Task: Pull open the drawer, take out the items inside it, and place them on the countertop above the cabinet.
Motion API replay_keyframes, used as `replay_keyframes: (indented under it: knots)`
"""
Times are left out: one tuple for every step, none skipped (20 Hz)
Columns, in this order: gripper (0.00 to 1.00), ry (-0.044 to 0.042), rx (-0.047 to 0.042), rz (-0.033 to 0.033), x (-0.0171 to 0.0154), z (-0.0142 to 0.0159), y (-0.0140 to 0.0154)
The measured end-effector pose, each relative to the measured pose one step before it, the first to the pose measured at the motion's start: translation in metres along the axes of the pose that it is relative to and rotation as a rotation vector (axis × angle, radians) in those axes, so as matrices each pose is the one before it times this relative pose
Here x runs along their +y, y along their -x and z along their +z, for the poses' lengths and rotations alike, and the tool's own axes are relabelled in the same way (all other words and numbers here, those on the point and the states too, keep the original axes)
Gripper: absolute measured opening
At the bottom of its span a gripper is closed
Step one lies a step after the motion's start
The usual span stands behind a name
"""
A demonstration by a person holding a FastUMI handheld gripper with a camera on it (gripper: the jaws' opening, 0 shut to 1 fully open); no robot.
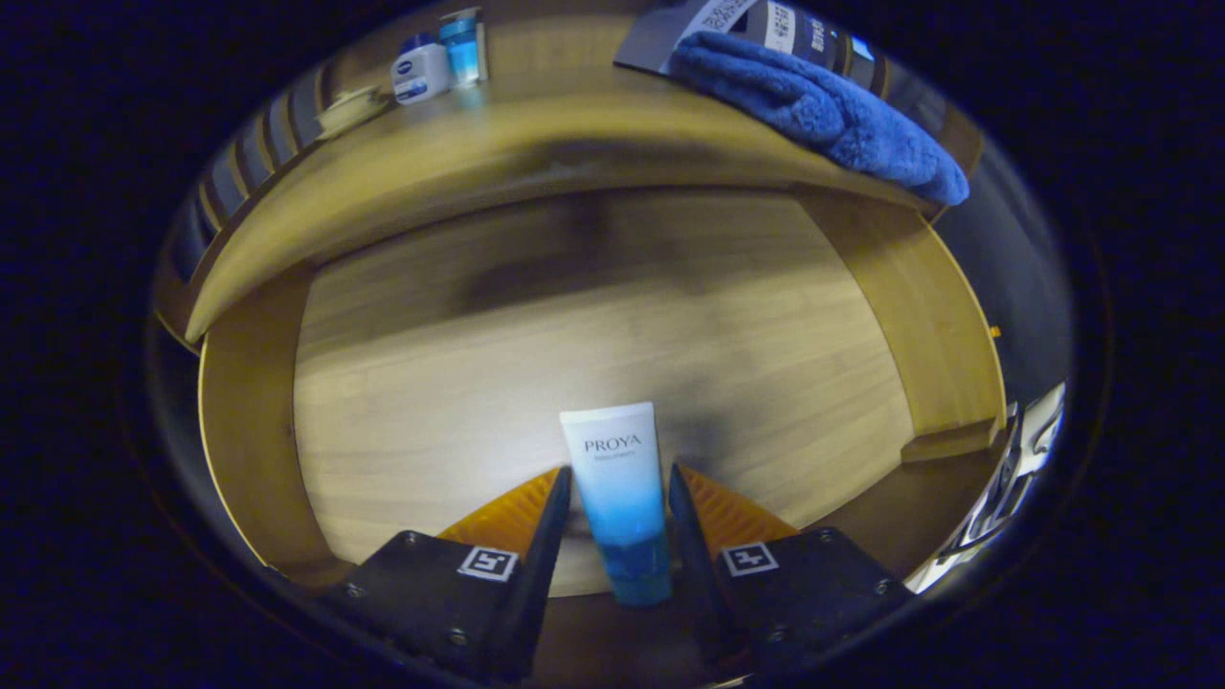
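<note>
Fingers (565,507) of the gripper (620,498) flank a tube (617,488), one each side, black edges close against its blue lower half; whether both press on it or merely bracket it I cannot tell. Tube stands white end away from the camera, blue cap end near, over the pale floor of the open drawer (593,364); the drawer's side walls curve away left and right, and no other item lies on the floor that I can see; beyond its far edge runs the countertop (536,144), bearing a small jar (419,72), a blue bottle (462,46) and a saucer-like dish (346,107) at one end, a blue towel (823,110) at the other. Judged step: lifting the tube out. To do it well, squeeze on the firmer lower part without crushing it; raise straight until clear of the front lip; carry it up to the bare wood between dish and towel; set it down gently before letting go.
</note>
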State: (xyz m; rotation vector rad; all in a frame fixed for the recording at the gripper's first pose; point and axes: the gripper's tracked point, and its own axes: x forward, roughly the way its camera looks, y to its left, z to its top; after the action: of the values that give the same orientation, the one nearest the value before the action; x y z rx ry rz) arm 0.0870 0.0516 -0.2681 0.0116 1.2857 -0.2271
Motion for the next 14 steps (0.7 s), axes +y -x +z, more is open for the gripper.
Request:
replay_keyframes:
  knots:
    - [0.63, -0.01520, -0.01024, 0.00049, 0.00012, 0.00437, 0.00050]
    - [0.63, -0.01517, 0.00355, -0.00580, -0.00209, 0.00100, -0.00202]
    - [0.62, -0.00981, 0.01991, 0.01506, 0.00257, 0.00235, -0.00064]
    - [0.58, 0.00175, -0.00039, 0.00025, -0.00109, 0.00369, 0.00601]
    - [0.55, -0.00011, -0.00164, 0.00063, 0.00217, -0.00448, -0.00631]
    - [0.51, 0.00154, -0.00816, -0.00007, 0.00141, 0.00112, 0.00191]
    - [0.48, 0.00854, -0.02167, -0.00118, 0.00057, 0.00289, 0.00080]
    - [0.45, 0.00781, -0.02535, 0.00338, 0.00259, 0.00186, 0.00649]
    - [0.43, 0.00433, -0.02883, 0.00621, 0.00133, 0.00290, 0.00565]
    - [0.43, 0.00541, -0.03505, -0.00054, -0.00068, 0.00387, 0.00614]
    - [0.43, 0.01383, -0.03643, -0.00490, -0.00022, 0.00604, 0.00841]
    - [0.43, 0.01004, -0.03366, -0.00923, 0.00038, 0.00600, 0.00791]
    - [0.43, 0.00565, -0.03220, -0.00809, -0.00066, 0.00701, 0.00914]
    - [0.43, 0.00588, -0.03303, -0.00633, -0.00261, 0.00608, 0.00748]
